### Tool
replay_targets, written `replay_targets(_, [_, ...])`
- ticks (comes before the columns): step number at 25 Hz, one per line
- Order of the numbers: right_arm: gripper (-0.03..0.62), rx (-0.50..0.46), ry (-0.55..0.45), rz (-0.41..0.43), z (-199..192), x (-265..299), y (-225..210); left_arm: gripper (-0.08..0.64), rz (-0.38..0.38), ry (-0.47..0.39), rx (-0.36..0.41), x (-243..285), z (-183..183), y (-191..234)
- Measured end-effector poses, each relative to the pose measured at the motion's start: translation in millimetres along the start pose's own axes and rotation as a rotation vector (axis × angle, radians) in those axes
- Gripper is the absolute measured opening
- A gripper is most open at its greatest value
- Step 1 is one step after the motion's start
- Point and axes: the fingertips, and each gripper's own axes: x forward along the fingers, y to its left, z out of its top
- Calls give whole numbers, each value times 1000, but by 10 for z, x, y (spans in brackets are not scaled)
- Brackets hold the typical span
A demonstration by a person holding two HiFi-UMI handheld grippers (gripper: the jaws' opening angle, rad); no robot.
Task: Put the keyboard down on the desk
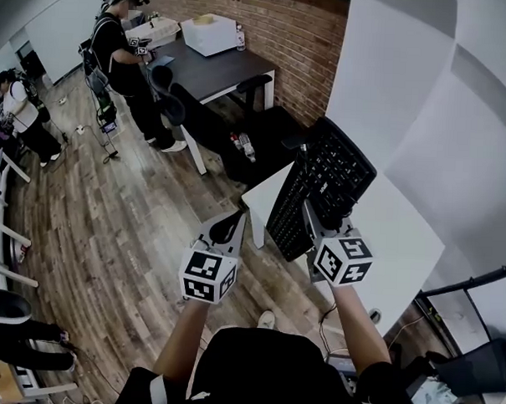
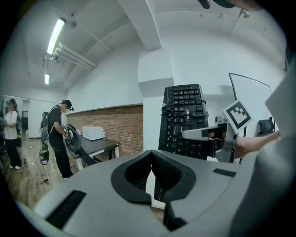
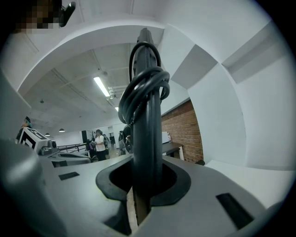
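A black keyboard with its cable coiled round it hangs on edge above the near corner of the white desk. My right gripper is shut on the keyboard's near edge. In the right gripper view the keyboard stands edge-on between the jaws, with the cable loops wound round its top. My left gripper is left of the keyboard, over the floor, shut and holding nothing. In the left gripper view the keyboard and the right gripper show ahead to the right.
A dark table with a white box stands at the back by the brick wall. One person stands beside it and another at the far left. Black office chairs stand on the wooden floor.
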Motion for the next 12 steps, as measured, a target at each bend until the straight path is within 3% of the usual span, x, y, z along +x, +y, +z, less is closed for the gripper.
replay_targets(7, [98,7,7,23,-66,-18,-125,13,24,12,-9,45,-118,-105])
replay_targets(12, [98,19,15,34,-61,164,-66,12,26,16,-8,85,-104,43])
